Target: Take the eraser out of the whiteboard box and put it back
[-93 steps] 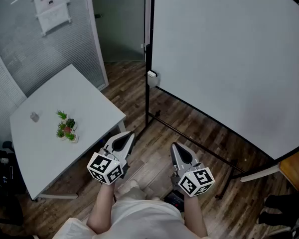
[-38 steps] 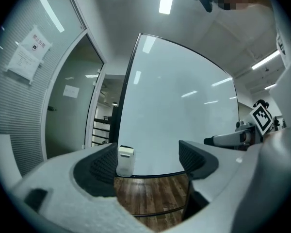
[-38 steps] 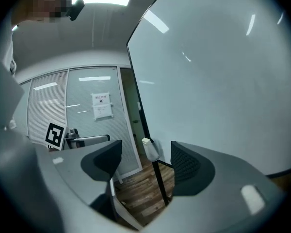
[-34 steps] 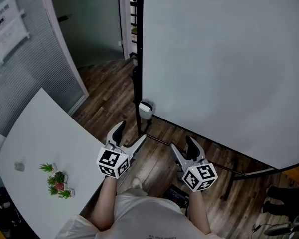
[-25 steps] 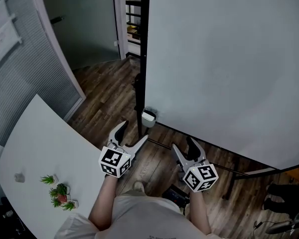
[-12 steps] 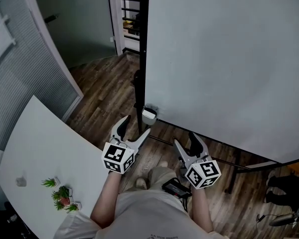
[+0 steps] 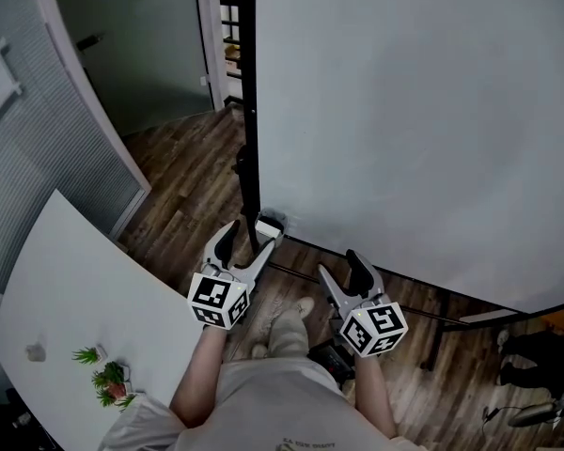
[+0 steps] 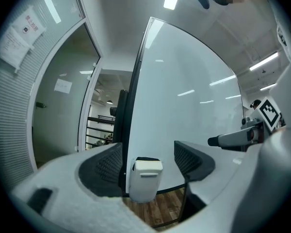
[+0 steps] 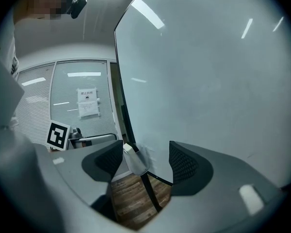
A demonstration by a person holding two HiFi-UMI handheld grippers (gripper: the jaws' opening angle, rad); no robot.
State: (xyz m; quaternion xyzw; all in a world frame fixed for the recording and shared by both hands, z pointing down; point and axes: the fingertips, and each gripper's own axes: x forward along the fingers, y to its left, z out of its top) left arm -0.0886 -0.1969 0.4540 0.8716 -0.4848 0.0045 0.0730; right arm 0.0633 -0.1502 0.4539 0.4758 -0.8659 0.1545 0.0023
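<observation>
Left tool (image 7: 250, 240): my jaws stand wide apart, though they have just been closing a little. They hold nothing; the box (image 7: 268, 225) sits just ahead of the tips, framed between them but untouched.
Right tool (image 7: 340, 266): jaws apart and empty, level beside my left tool, with the box ahead and off to its left.
Eraser (image 8: 146, 158): only a dark edge shows at the box's open top, straight ahead of my left tool; I take that to be it.
Box: mounted at the board's (image 7: 404, 111) lower corner, against the dark post (image 7: 247, 111).
Risk, wrong grip: if I close at this height, my pads would likely clamp the box walls, not the eraser.
Risk, post: it lies just beyond my left tool's outer jaw, so a wide approach could knock it and shake the board.
Risk, slip: so little of the eraser shows that a shallow pinch may lose it, and it would fall to the floor (image 7: 188, 186) below my tools.
Risk, return: the box mouth looks narrow; a tilted eraser could catch on the rim.
</observation>
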